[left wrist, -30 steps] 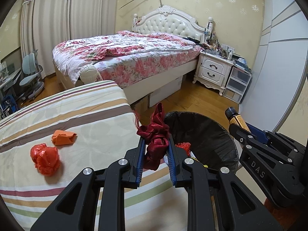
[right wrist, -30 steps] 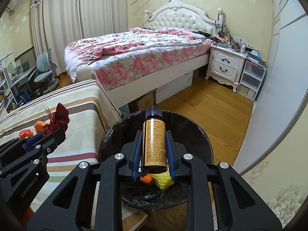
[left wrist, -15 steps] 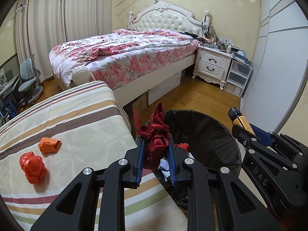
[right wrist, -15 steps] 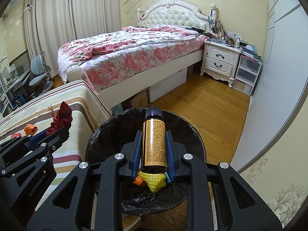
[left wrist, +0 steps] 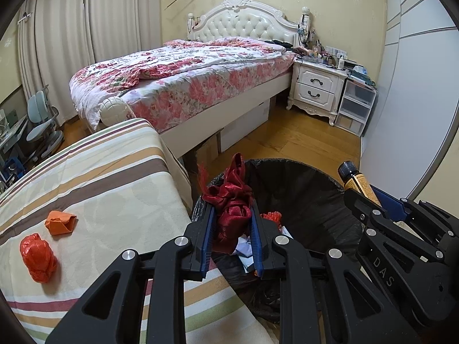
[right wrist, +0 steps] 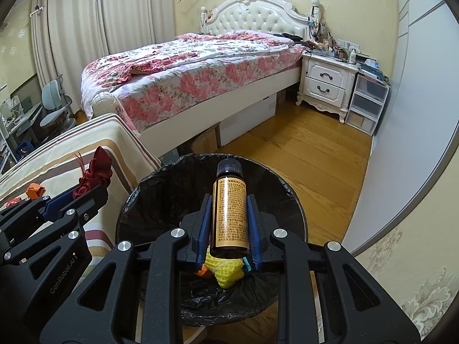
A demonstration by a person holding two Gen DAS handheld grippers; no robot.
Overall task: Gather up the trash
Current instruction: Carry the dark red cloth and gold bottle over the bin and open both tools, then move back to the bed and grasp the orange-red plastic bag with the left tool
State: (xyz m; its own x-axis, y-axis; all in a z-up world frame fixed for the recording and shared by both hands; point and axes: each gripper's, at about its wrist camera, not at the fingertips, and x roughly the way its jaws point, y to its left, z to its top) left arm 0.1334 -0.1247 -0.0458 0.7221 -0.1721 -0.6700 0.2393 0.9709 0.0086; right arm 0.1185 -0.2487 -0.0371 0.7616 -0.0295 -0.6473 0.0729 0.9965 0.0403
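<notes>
Pinching a soft, light red cloth wad (left wrist: 233, 215) in my left gripper (left wrist: 231, 238) at the bin's (right wrist: 143, 200) near rim, I clamp a stiff, smooth brown bottle (right wrist: 229, 209) mid-body in my right gripper (right wrist: 229, 229) above the opening; it could slip.

The right gripper (right wrist: 229, 215) clamped a brown bottle (right wrist: 229, 209) above the black-lined bin (right wrist: 149, 200), while the left gripper (right wrist: 86, 192) gripped red fabric (right wrist: 96, 172) beside it.
</notes>
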